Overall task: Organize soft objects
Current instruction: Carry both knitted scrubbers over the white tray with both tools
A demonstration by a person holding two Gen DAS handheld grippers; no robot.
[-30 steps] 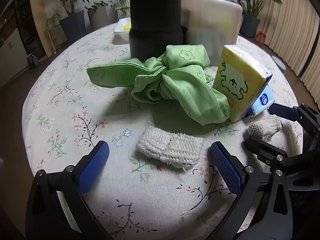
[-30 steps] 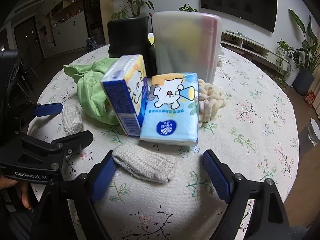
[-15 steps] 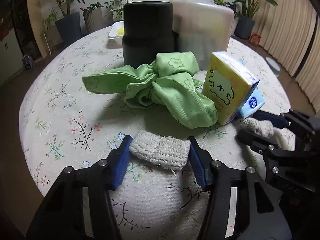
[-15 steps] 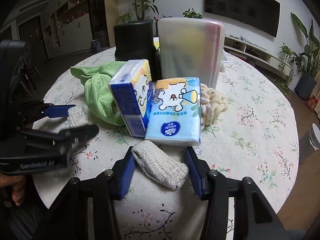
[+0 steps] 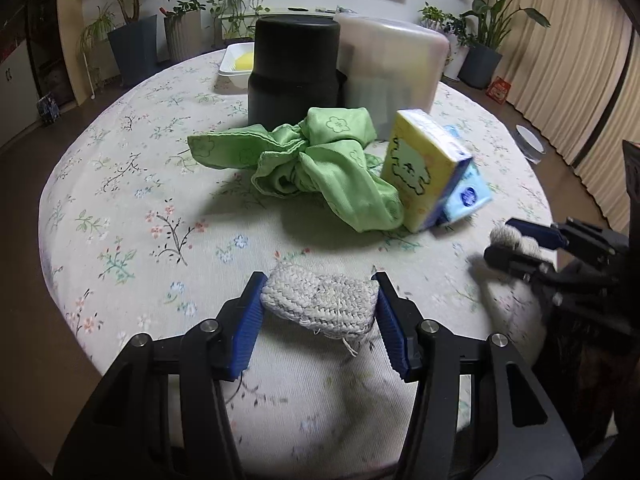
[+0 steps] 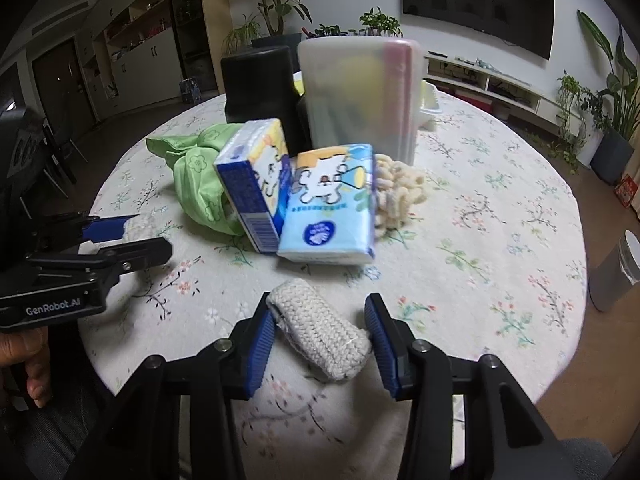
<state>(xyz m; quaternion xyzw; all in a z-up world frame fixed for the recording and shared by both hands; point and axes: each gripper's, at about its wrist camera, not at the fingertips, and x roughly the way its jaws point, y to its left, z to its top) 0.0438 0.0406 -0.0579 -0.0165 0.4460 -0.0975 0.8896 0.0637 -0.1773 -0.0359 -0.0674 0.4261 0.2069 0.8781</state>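
Observation:
My left gripper is shut on a cream knitted pad and holds it just above the floral tablecloth. My right gripper is shut on a second cream knitted pad, also lifted off the cloth. Each gripper shows in the other's view: the right one with its pad at the right edge, the left one at the left. Behind lie a knotted green cloth, a yellow tissue pack, a blue tissue pack and a loopy cream yarn piece.
A black cylinder container and a frosted plastic box stand at the back of the round table. A white tray sits behind them. A grey bin stands on the floor to the right. Potted plants line the wall.
Both grippers closed from wide open onto their knitted pads, then lifted them off the cloth and drew back toward the near table edge.

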